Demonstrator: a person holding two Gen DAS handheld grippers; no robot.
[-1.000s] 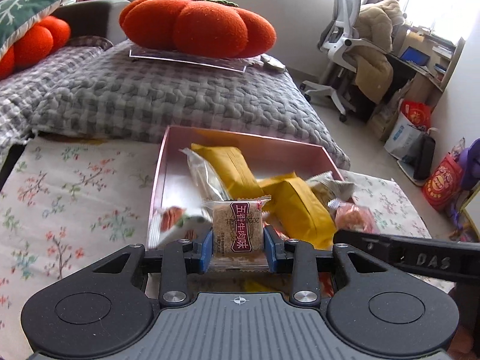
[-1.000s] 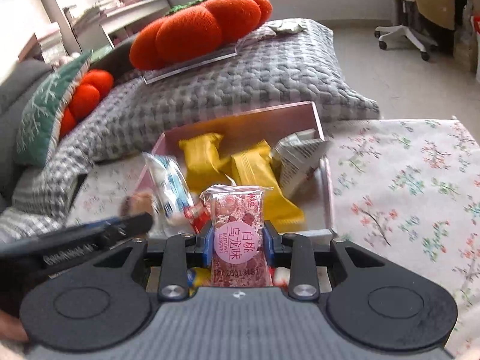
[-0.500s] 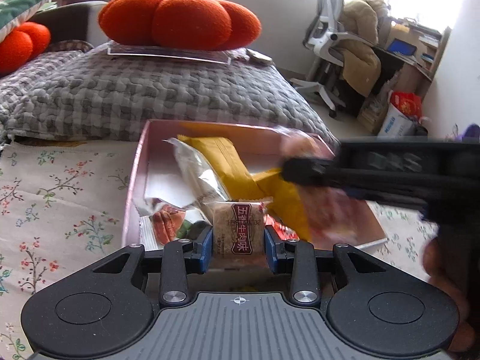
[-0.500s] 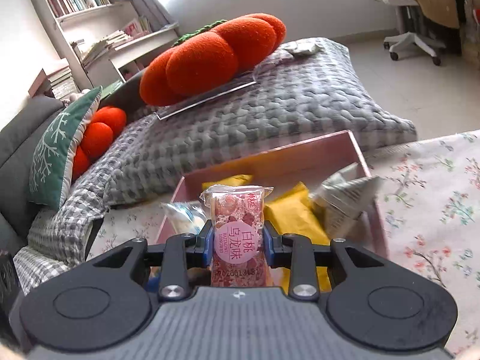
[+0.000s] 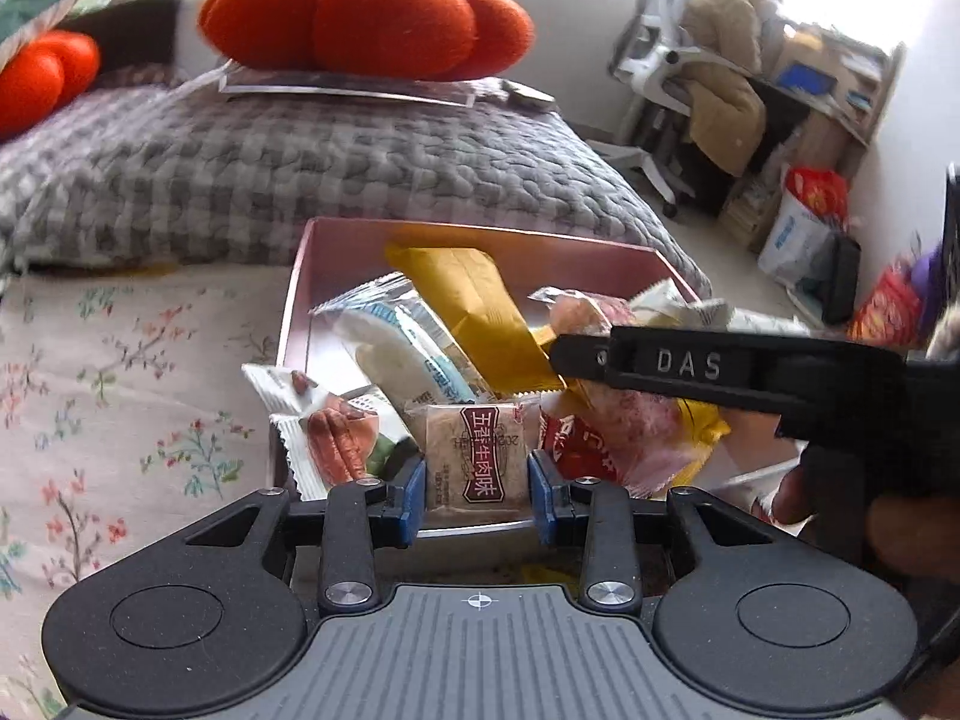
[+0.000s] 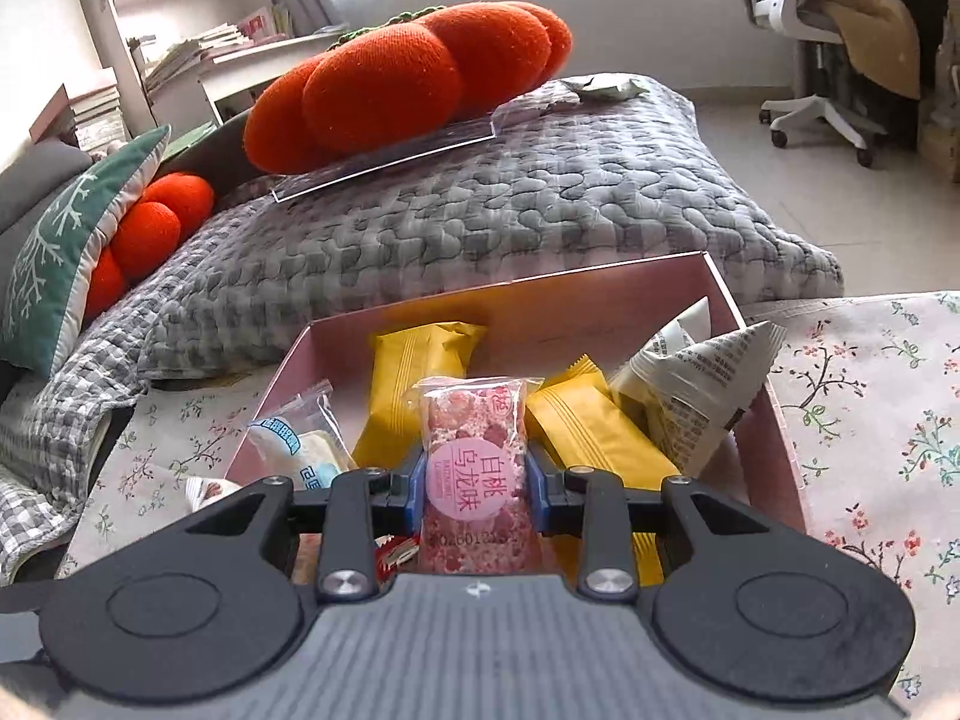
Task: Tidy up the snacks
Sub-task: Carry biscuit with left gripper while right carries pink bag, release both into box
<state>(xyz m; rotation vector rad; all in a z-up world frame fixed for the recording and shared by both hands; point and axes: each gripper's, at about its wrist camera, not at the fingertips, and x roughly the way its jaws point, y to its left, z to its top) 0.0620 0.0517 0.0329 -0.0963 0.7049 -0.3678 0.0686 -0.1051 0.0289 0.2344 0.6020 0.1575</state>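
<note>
The left claw (image 5: 477, 495) is clamped on a small beige snack packet (image 5: 474, 459) with a dark red label, its blue pads (image 5: 414, 495) pressing the packet's two sides. The packet stands upright between the fingers, at the near edge of a pink box (image 5: 300, 294) that sits just ahead of the claw on a floral cloth (image 5: 120, 372). Inside the box, ahead of the left claw, lie a yellow packet (image 5: 480, 318), a blue-and-white packet (image 5: 402, 348) to its left, and a white packet with a sausage picture (image 5: 327, 438) leaning over the box's near left corner. To the right and just ahead, the right claw (image 5: 576, 354) reaches in sideways over the box with a pink packet (image 5: 624, 420) beneath its black finger.

From the right wrist view, the right claw (image 6: 477, 495) is clamped on that pink packet (image 6: 474, 474), which stands upright between the blue pads (image 6: 537, 495). Ahead of it in the box (image 6: 606, 282) lie two yellow packets (image 6: 414, 384), one straight ahead and one to the right, with a white printed pouch (image 6: 696, 396) leaning against the box's right wall and the blue-and-white packet (image 6: 300, 444) to the left. Beyond the box are a grey quilted cushion (image 6: 480, 204) and an orange pumpkin pillow (image 6: 408, 78).
</note>
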